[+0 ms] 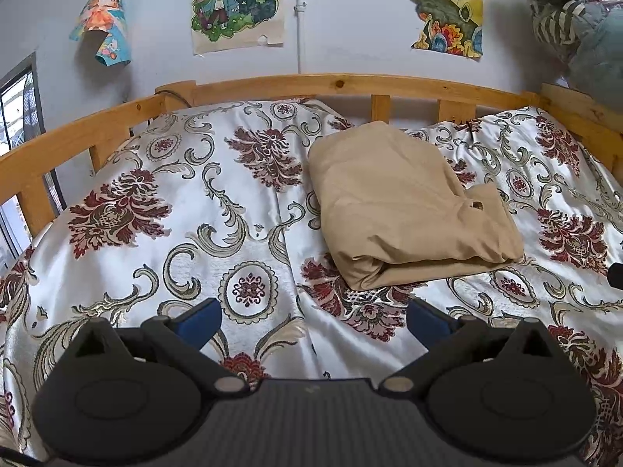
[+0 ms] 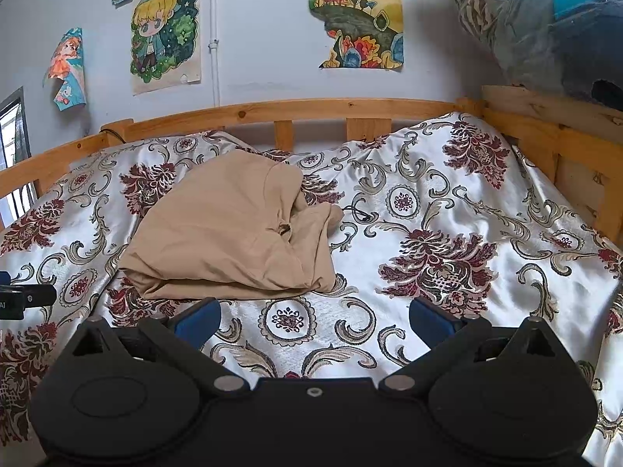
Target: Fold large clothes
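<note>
Tan garment [image 1: 405,202] lies folded on the floral bedspread [image 1: 218,202], at one o'clock from our left gripper [image 1: 313,321]; both it and our right gripper [image 2: 313,321] stand open, empty. Best now: square the loose right flap.

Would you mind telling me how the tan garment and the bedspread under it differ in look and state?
The tan garment is plain, while the bedspread is white with dark red flowers and scrolls. The garment looks matte; the bedspread has a satin sheen. The garment is folded into a compact bundle, while the bedspread lies spread across the bed. Both are cloth, and neither the left gripper nor the right gripper holds them.
</note>
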`<action>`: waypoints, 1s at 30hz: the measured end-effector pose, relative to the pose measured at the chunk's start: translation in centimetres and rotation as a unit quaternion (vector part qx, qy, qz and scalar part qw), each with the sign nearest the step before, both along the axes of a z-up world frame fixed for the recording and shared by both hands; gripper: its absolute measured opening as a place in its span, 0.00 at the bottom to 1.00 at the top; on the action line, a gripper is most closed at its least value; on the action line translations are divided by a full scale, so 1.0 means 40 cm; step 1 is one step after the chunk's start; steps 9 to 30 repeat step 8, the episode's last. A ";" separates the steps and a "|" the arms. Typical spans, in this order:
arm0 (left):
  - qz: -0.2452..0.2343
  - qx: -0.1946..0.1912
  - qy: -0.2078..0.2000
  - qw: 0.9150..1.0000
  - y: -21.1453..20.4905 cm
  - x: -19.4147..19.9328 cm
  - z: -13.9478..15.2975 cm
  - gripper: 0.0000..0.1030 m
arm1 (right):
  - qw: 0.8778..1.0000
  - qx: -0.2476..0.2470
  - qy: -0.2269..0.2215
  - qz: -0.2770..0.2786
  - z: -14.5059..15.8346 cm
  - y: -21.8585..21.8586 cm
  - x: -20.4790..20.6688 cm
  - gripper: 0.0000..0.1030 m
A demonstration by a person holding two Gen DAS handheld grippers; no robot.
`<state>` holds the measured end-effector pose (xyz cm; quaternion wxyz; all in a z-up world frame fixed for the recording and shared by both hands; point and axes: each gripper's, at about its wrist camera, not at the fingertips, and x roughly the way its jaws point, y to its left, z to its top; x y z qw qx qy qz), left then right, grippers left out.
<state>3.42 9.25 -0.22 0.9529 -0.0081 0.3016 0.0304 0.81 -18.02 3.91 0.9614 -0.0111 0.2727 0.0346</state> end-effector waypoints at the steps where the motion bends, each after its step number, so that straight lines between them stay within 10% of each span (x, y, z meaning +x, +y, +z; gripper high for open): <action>1: -0.001 0.000 0.000 1.000 0.002 0.001 -0.001 0.99 | 1.000 0.000 0.000 0.000 0.000 0.000 0.002 0.99; 30: -0.004 0.000 0.006 1.000 0.004 0.003 -0.004 0.99 | 1.000 0.000 0.002 -0.001 -0.003 0.000 0.002 0.99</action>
